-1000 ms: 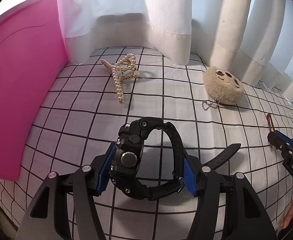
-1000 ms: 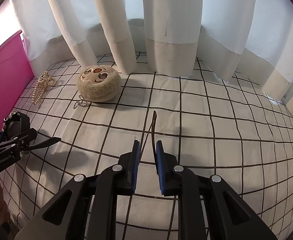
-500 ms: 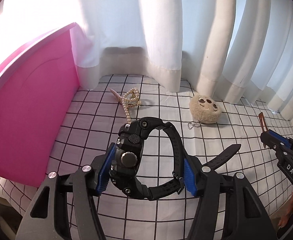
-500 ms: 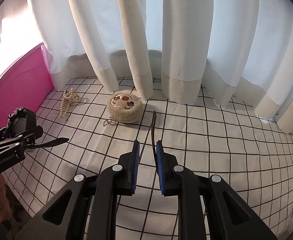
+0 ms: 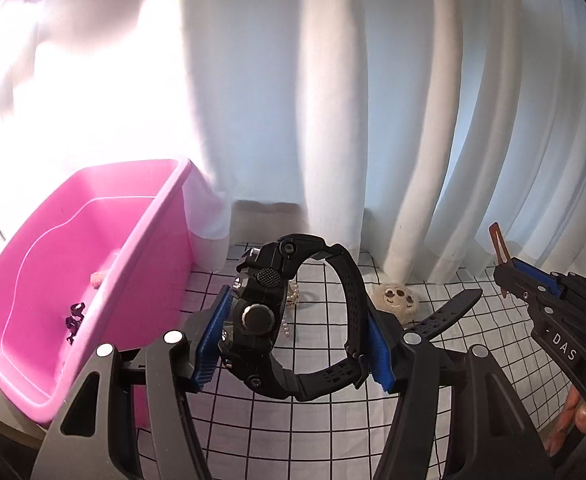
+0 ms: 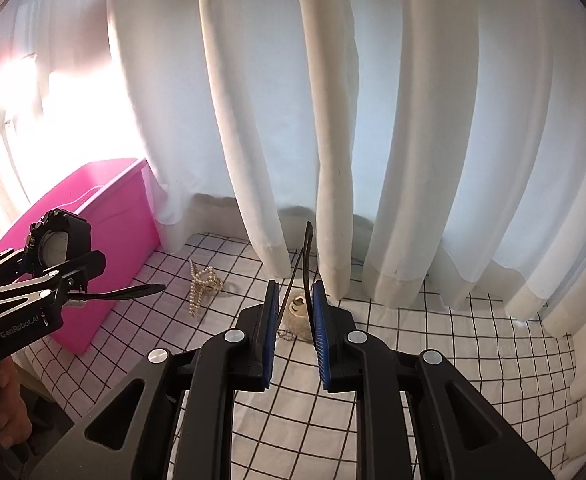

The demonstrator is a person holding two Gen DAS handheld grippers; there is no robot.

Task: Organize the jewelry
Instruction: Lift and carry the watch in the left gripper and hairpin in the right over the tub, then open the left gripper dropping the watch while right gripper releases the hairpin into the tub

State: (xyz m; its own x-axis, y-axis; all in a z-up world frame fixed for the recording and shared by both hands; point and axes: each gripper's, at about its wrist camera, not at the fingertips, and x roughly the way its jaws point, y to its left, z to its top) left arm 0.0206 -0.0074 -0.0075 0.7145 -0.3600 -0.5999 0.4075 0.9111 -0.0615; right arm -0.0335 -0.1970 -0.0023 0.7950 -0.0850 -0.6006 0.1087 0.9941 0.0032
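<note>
At the far left stands a deep pink plastic bin (image 5: 105, 264), open at the top, with a small dark trinket (image 5: 73, 320) and a pale pink fuzzy bit (image 5: 98, 279) lying on its floor. Just right of it, raised above the white cloth with a black grid (image 5: 317, 412), the left gripper (image 5: 293, 350) pinches a chunky black digital wristwatch (image 5: 259, 316) between its blue pads, the case against the left pad, the looped strap against the right, the free strap end jutting rightward. Behind it on the cloth lie a pearl-beaded hair claw (image 6: 203, 284) and a round beige plush keychain (image 5: 399, 300) near the white curtains (image 5: 333, 100). Farther right, the right gripper (image 6: 295, 334) is nearly pressed together, clamping a thin brown hair clip (image 6: 299, 264) that sticks up between its fingers.
</note>
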